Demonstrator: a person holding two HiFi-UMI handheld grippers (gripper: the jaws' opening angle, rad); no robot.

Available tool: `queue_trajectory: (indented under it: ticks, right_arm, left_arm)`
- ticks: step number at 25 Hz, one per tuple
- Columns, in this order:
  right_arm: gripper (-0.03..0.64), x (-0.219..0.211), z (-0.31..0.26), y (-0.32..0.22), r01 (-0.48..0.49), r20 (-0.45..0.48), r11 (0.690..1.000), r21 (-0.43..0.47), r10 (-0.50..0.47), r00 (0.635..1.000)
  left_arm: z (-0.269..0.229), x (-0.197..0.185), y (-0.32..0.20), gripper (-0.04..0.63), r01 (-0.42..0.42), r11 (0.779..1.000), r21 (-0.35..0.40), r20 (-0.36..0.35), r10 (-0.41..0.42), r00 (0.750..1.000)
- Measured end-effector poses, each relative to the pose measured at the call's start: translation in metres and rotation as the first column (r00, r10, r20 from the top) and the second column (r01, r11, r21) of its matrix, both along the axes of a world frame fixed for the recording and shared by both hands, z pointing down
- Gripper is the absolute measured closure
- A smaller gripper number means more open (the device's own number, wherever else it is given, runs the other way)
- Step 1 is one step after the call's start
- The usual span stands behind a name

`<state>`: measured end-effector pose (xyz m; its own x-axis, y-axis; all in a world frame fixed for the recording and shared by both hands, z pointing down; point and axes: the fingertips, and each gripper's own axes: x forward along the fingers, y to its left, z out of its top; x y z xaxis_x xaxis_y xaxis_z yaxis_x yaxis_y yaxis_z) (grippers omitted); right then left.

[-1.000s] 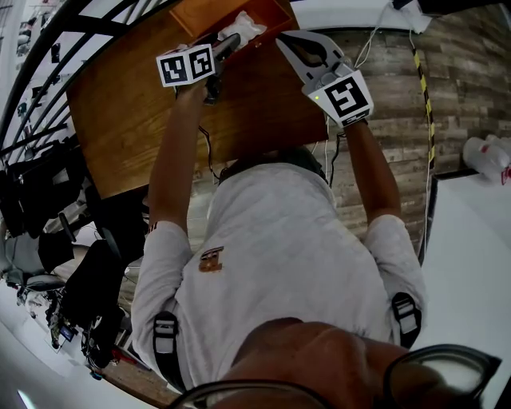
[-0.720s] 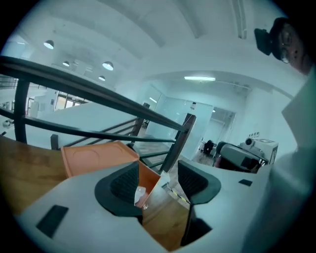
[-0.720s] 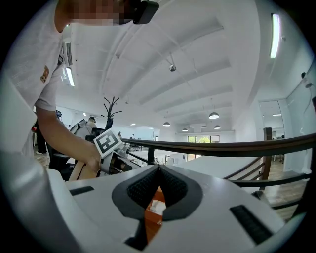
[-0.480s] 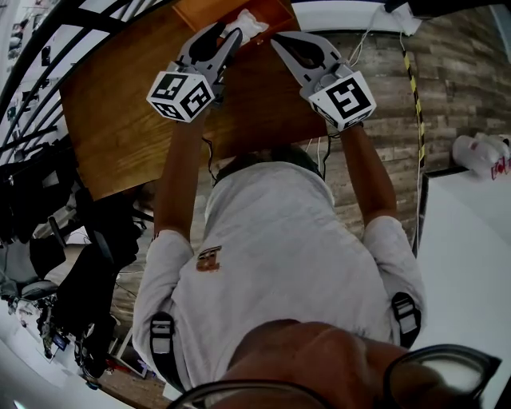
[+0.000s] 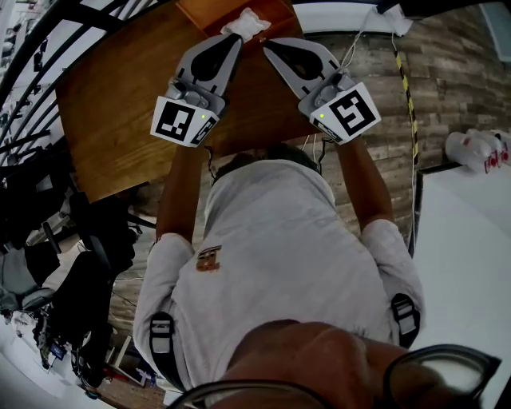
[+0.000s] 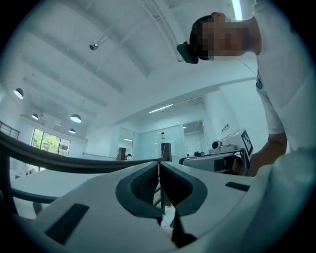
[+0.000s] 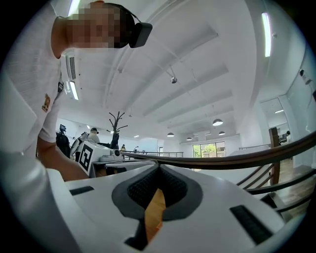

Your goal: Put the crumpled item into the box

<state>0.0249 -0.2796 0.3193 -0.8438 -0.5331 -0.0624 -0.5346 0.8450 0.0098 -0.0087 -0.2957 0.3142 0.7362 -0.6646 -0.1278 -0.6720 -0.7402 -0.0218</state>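
The crumpled white item (image 5: 247, 22) lies inside the open wooden box (image 5: 200, 11) at the far edge of the brown table (image 5: 112, 104). Both grippers are held side by side just short of the box, tips pointing at it. My left gripper (image 5: 236, 38) (image 6: 159, 170) is shut, its dark pads meeting with nothing between them. My right gripper (image 5: 266, 42) (image 7: 158, 168) is shut too and holds nothing; only brown wood shows through the slit below its pads. Neither gripper touches the crumpled item.
A black railing (image 5: 32, 88) curves along the left of the table. Wood-plank floor with a yellow-black tape line (image 5: 403, 80) lies to the right. A white surface (image 5: 471, 264) with plastic bottles (image 5: 471, 148) stands at the right edge.
My left gripper has drawn back from the box and turned, its marker cube now nearer the person, and its jaws have closed empty. The crumpled item stays in the box. The right gripper barely moved.
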Motion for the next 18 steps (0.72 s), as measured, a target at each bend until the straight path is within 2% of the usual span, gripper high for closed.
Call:
queue_trajectory:
  ticks: [3, 6, 18]
  right_arm:
    - [0.584, -0.011, -0.004, 0.013, 0.006, 0.005, 1.0, 0.005, -0.006, 1.0]
    - [0.584, -0.021, -0.018, 0.024, 0.0, 0.068, 0.999, 0.044, -0.003, 0.998]
    - [0.584, -0.04, -0.027, 0.057, -0.051, 0.1, 0.997, 0.059, 0.045, 0.994]
  left_arm:
    - [-0.009, -0.006, 0.015, 0.575, -0.011, 0.999, 0.05, 0.009, 0.01, 1.0]
    - [-0.014, -0.011, 0.03, 0.575, -0.026, 0.996, 0.086, 0.002, 0.026, 1.0]
    - [-0.013, -0.033, 0.064, 0.575, -0.056, 0.995, 0.085, -0.016, 0.057, 0.998]
